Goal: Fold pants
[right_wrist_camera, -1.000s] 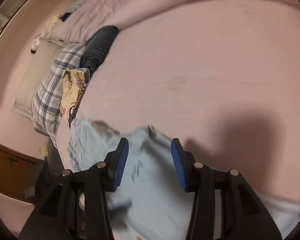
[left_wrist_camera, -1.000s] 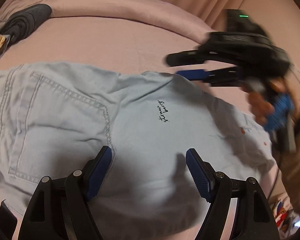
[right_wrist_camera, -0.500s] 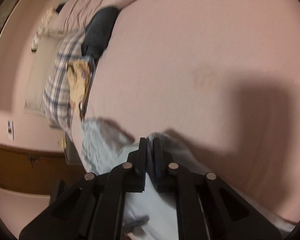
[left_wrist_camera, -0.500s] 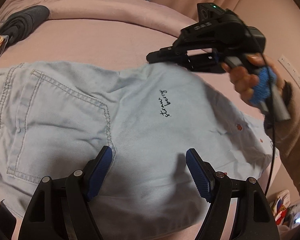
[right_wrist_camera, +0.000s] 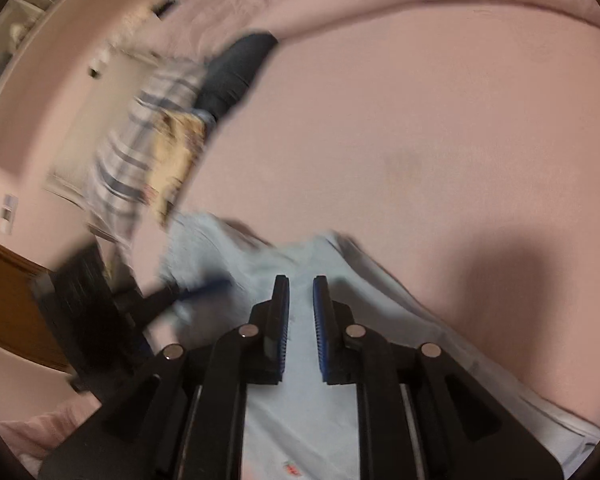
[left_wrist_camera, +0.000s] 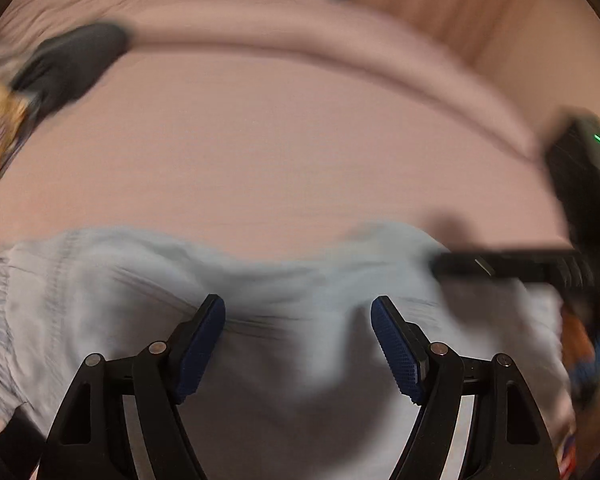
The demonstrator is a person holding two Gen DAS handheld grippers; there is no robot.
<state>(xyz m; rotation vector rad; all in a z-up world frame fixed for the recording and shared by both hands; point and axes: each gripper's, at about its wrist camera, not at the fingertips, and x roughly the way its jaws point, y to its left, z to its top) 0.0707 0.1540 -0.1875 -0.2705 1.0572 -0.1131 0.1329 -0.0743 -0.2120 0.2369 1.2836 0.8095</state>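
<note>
both grippers working the far edge of the jeans

the pants (left_wrist_camera: pixel 300 360) lie spread on the pink bed (left_wrist_camera: pixel 280 160), pale denim running under and beyond both tools. the left gripper (left_wrist_camera: pixel 298 340) has its jaws well apart, though they have just been narrowing; denim lies below and between the blue pads, which press on nothing. beyond its tips the cloth is rumpled into a low ridge, and past that ridge the bed is bare.

the right gripper (right_wrist_camera: pixel 300 312) has its jaws nearly together, having just eased open a little, with a slim gap between the pads. pale cloth shows through that gap, but whether any of it is pinched cannot be told (both views are smeared by motion). in the left wrist view its fingers reach in from the right of the left jaws, low over the pants' far edge.

judging from this, the step in hand is taking hold of the edge of the garment for a fold, and the fold itself is not yet made. the next move calls for each pair of jaws to close firmly on a bite of denim, both layers if possible, and then for the two hands to lift and carry that edge together so the fabric doubles over evenly rather than bunching.
</note>
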